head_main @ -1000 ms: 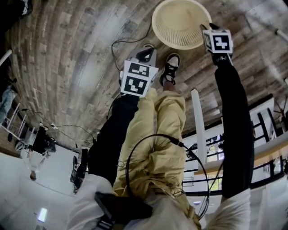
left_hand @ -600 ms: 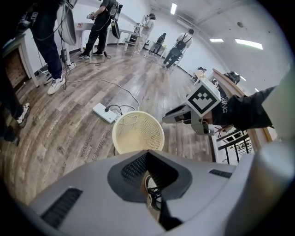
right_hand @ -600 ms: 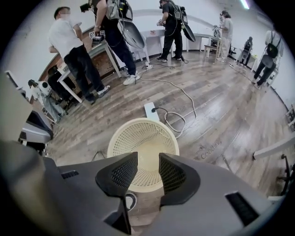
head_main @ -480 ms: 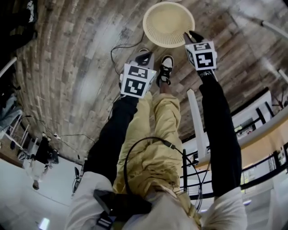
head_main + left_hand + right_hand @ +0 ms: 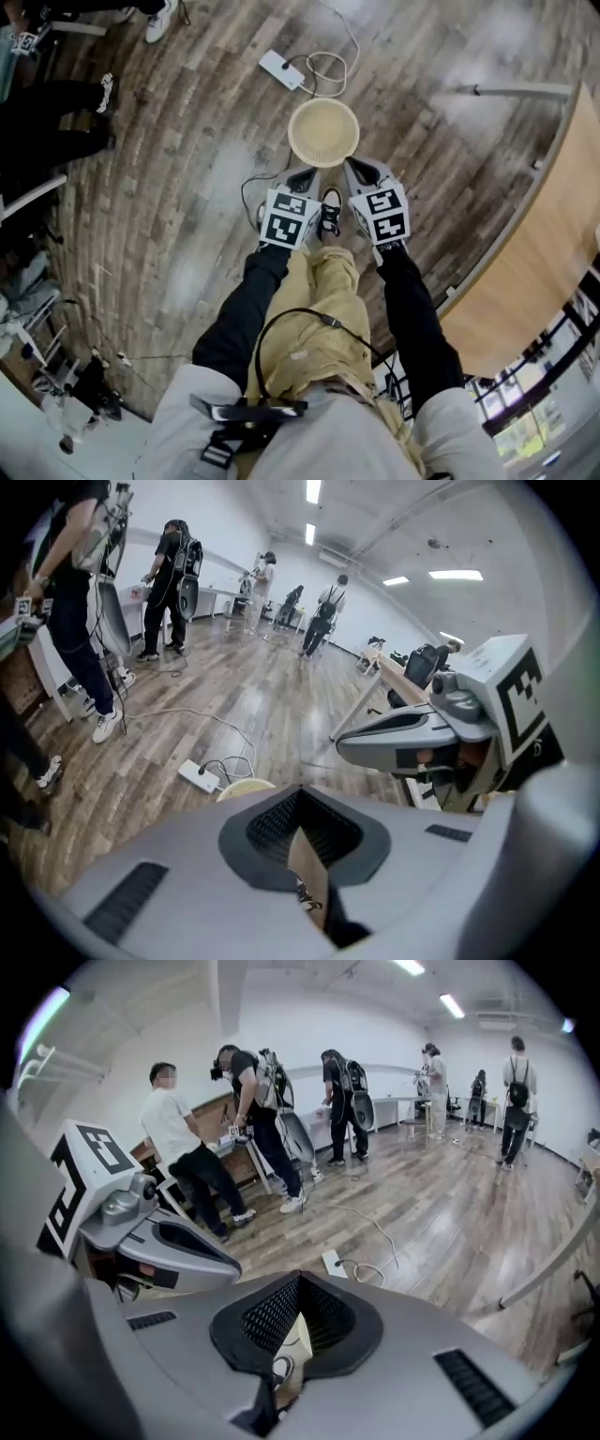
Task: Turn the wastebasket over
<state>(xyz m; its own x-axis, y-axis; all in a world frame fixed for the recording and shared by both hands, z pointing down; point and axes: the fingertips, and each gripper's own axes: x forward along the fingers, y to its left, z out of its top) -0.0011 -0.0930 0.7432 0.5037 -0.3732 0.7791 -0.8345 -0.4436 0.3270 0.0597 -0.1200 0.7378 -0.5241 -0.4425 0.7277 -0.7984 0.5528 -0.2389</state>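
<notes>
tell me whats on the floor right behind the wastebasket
Beyond the wastebasket, in the head view, a white power strip lies on the wood floor beside a looped cable. The floor under the basket itself is covered.

The head camera is looking steeply down from well above the floor (image 5: pixel 169 187), taking in the wastebasket (image 5: pixel 323 131) and the power strip (image 5: pixel 281 69). The cameras riding on the left gripper (image 5: pixel 302 180) and the right gripper (image 5: pixel 361 173) are facing outward across the room, both catching the power strip. The pale sliver low in the right gripper view is possibly the wastebasket.
</notes>
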